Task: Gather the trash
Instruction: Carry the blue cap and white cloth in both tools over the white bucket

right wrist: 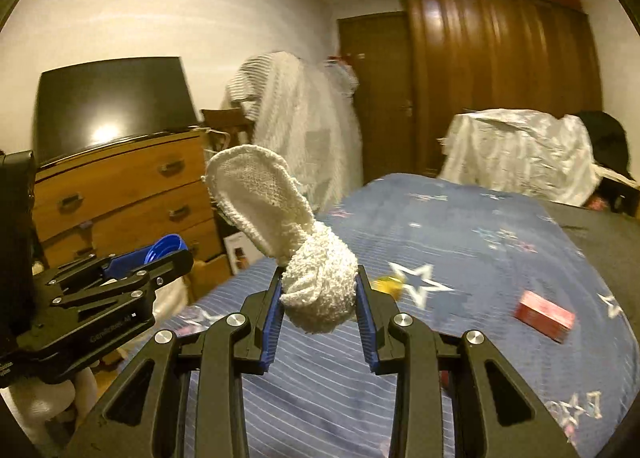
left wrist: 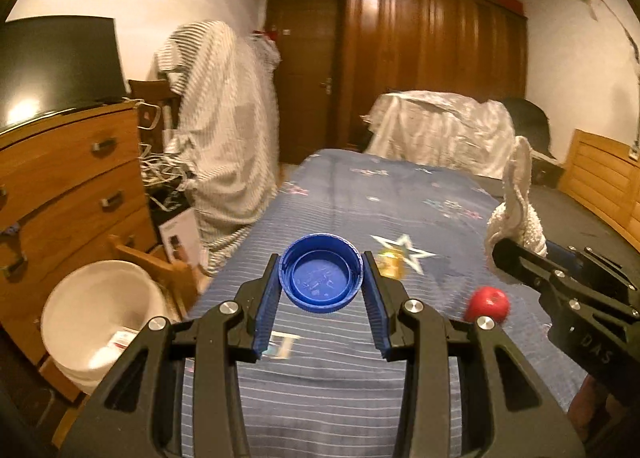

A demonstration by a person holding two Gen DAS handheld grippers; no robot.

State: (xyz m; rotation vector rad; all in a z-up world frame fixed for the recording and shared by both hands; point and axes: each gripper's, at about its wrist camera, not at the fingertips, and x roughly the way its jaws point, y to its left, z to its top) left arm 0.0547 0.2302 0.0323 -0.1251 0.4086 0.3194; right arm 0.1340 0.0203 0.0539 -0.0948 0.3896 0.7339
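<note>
My left gripper (left wrist: 322, 278) is shut on a blue plastic cap (left wrist: 320, 273), hollow side toward the camera, held above the blue bed (left wrist: 360, 338). My right gripper (right wrist: 319, 294) is shut on a balled white sock (right wrist: 316, 290) whose cuff sticks up to the left. The sock also shows in the left wrist view (left wrist: 516, 213), and the cap in the right wrist view (right wrist: 166, 248). On the bed lie a red round thing (left wrist: 487, 304), a red box (right wrist: 545, 317) and a yellow wrapper (left wrist: 391, 261). A white bucket (left wrist: 96, 322) stands on the floor at the left.
A wooden dresser (left wrist: 68, 185) with a dark TV (left wrist: 56, 61) stands left of the bed. Draped cloth (left wrist: 224, 129) hangs beyond the bucket. A wardrobe (left wrist: 432, 57) and door (left wrist: 304, 77) stand at the back. A covered pile (left wrist: 440, 129) sits at the bed's far end.
</note>
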